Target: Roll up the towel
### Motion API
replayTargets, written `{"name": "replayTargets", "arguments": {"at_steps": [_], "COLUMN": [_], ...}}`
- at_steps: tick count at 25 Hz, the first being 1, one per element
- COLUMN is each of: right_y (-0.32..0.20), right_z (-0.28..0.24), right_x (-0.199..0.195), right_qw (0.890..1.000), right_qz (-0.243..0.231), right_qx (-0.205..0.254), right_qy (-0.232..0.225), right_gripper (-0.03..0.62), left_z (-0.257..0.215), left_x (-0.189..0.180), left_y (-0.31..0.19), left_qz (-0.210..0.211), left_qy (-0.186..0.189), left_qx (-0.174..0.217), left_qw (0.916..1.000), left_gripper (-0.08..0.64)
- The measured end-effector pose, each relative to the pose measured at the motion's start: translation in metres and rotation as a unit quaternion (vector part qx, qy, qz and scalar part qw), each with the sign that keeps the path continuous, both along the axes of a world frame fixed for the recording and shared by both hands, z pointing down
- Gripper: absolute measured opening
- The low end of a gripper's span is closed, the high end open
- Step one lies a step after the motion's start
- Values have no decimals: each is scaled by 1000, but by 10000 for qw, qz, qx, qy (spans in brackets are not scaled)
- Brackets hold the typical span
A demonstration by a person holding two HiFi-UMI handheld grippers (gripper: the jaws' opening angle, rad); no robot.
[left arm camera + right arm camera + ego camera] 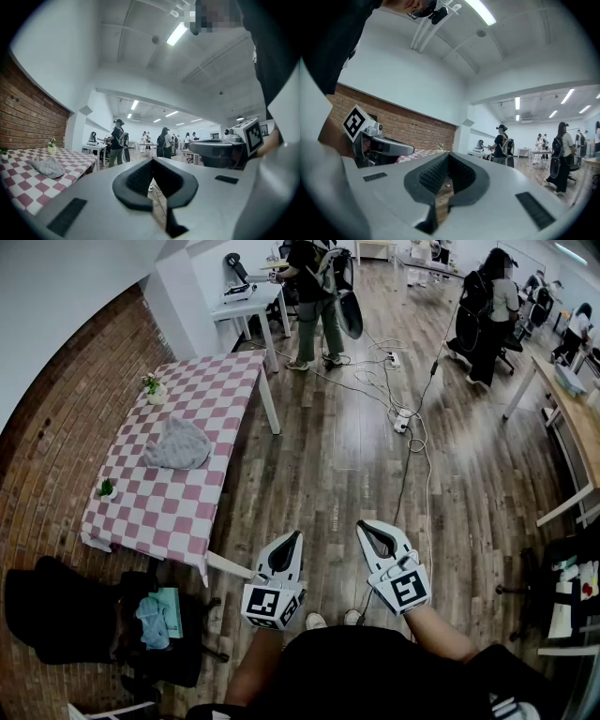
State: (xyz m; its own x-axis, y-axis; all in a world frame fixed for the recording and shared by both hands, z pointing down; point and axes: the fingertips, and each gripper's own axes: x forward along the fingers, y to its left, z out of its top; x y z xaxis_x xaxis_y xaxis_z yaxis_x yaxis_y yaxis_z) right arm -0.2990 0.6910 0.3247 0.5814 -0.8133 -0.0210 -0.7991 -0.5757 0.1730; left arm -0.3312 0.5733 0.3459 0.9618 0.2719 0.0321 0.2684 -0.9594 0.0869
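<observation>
Left gripper (pixel 292 540) and right gripper (pixel 368 530), closed, hover well apart from towel (pixel 178 444).

A crumpled grey towel (pixel 178 445) lies mid-tabletop (pixel 173 514) on the pink checked cloth, between two small plants (pixel 153 385) (pixel 106 488). Left tongs (pixel 292 539) and right tongs (pixel 367 529), both closed and empty, hang over the wooden floor (pixel 328 460), well apart from the tabletop.

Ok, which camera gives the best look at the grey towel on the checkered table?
The head view: it looks down on the whole crumpled towel, lying on the checkered table. The left gripper view catches the towel low and side-on at the left edge. The right gripper view doesn't show it.
</observation>
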Motion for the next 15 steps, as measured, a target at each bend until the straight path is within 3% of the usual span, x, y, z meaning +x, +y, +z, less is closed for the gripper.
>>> {"name": "replayTargets", "arguments": {"at_steps": [15], "right_y": [-33], "right_z": [18], "right_x": [-7], "right_qw": [9996], "right_qz": [-171], "right_qx": [-19], "right_qy": [-227], "right_gripper": [-2], "left_z": [18], "left_x": [-9], "left_y": [-25], "left_qz": [57], "left_qy": [-147], "left_qx": [-64], "left_qw": [9999], "left_gripper": [-3]}}
